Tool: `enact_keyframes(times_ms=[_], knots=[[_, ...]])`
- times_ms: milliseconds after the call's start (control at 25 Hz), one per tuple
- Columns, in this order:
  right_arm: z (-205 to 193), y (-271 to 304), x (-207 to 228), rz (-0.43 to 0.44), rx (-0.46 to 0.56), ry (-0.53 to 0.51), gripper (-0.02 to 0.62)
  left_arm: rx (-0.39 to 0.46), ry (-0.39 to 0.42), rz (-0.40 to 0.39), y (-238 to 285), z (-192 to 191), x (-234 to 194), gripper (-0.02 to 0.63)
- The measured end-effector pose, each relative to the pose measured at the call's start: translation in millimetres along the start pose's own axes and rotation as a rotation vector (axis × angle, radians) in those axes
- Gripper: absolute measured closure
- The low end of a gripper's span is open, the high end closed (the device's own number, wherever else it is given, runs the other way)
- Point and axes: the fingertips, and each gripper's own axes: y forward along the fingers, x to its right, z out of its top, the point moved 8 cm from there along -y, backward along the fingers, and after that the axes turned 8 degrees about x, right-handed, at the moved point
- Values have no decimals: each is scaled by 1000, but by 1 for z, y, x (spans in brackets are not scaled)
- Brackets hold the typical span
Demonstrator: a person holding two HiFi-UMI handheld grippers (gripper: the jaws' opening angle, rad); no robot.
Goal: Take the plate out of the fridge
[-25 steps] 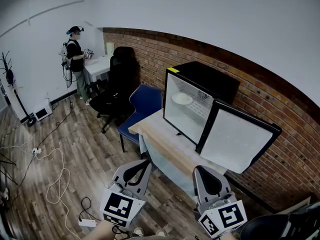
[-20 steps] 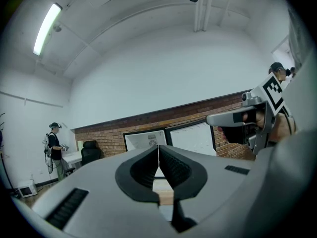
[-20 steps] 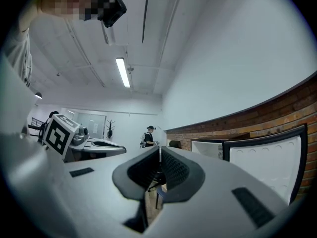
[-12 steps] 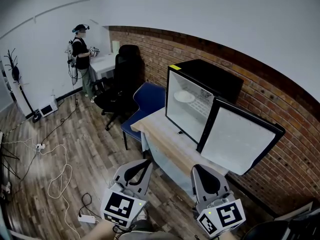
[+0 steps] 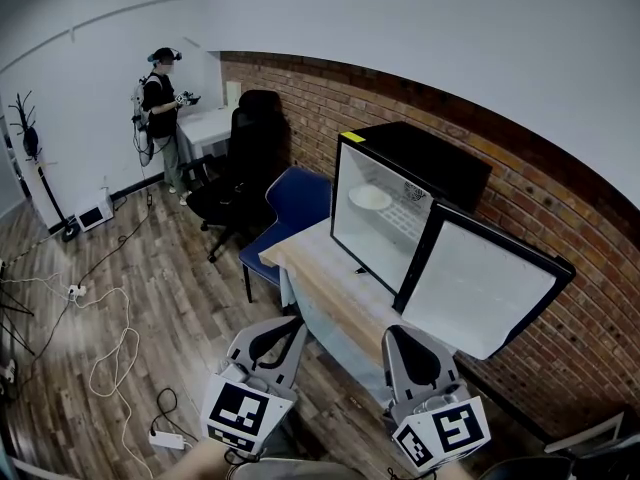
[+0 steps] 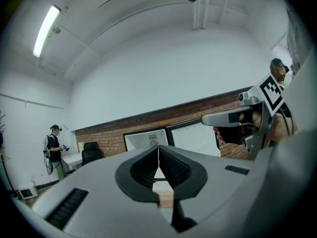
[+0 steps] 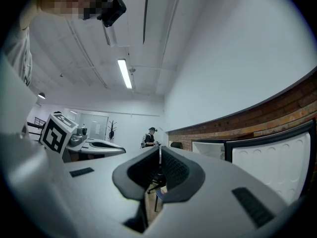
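A black mini fridge (image 5: 400, 203) stands on a wooden table (image 5: 320, 278) against the brick wall. Its door (image 5: 480, 283) is swung open to the right. A white plate (image 5: 370, 197) lies on the wire shelf inside. Both grippers hang low in the head view, short of the table's near edge and well away from the fridge. My left gripper (image 5: 290, 325) is shut and empty, and its own view shows the jaws (image 6: 158, 150) touching, with the fridge (image 6: 146, 139) far ahead. My right gripper (image 5: 397, 333) is also shut with nothing held (image 7: 160, 152).
A blue chair (image 5: 290, 208) stands at the table's left end, with a black office chair (image 5: 240, 158) behind it. Another person (image 5: 160, 118) stands at a white desk in the far corner. Cables and a power strip (image 5: 160, 438) lie on the wooden floor at left.
The head view has shifted slightly. The distant person has turned toward the desk. Both grippers stay shut and almost in place, and the fridge door stays open.
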Motion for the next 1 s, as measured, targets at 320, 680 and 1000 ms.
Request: enact_keyframes(times_ms=[320,680,1000], knots=[[-14,38,17,-26,-8,-2,563,-2,-12,-11,32,-13,-31,588],[-34,99,40,-67,-28,-5,563,-4,-20,-47,83,-33,-80,588],[-48,168,56,-100,-54,-1,563,-36,-64,-67,126,-48,-135,588]])
